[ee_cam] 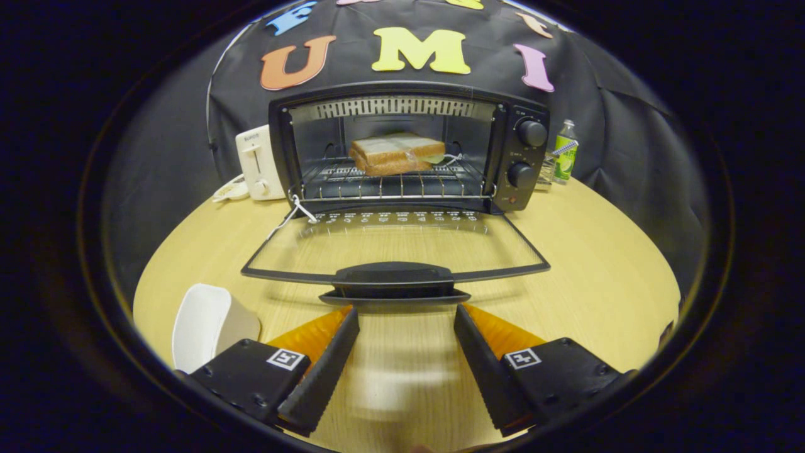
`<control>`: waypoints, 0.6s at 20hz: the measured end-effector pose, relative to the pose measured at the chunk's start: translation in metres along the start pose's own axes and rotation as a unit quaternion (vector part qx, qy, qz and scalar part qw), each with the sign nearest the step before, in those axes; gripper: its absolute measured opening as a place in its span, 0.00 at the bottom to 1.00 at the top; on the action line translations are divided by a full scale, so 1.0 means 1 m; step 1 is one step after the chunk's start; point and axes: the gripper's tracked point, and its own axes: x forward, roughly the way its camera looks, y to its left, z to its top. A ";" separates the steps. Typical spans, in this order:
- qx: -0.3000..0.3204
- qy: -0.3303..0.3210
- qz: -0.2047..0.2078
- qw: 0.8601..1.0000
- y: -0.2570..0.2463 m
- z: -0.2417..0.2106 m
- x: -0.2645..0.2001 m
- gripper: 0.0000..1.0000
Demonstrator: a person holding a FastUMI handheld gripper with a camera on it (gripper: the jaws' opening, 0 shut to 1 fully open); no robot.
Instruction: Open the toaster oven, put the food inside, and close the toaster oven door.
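Partly cut-off gripper (405, 314), fingers apart.

No legible text on anything.

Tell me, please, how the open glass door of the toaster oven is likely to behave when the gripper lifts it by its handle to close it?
The door looks like a rigid framed glass pane hinged at the toaster oven, so it should swing stiffly upward. Its handle, just ahead of the open gripper, looks smooth and may slip. Glass suggests closing gently.
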 end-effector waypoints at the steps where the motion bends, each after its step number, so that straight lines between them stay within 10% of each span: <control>1: -0.005 0.003 -0.003 1.000 0.000 0.000 0.000 1.00; 12: -0.038 -0.140 -0.008 0.989 -0.001 0.063 -0.054 0.99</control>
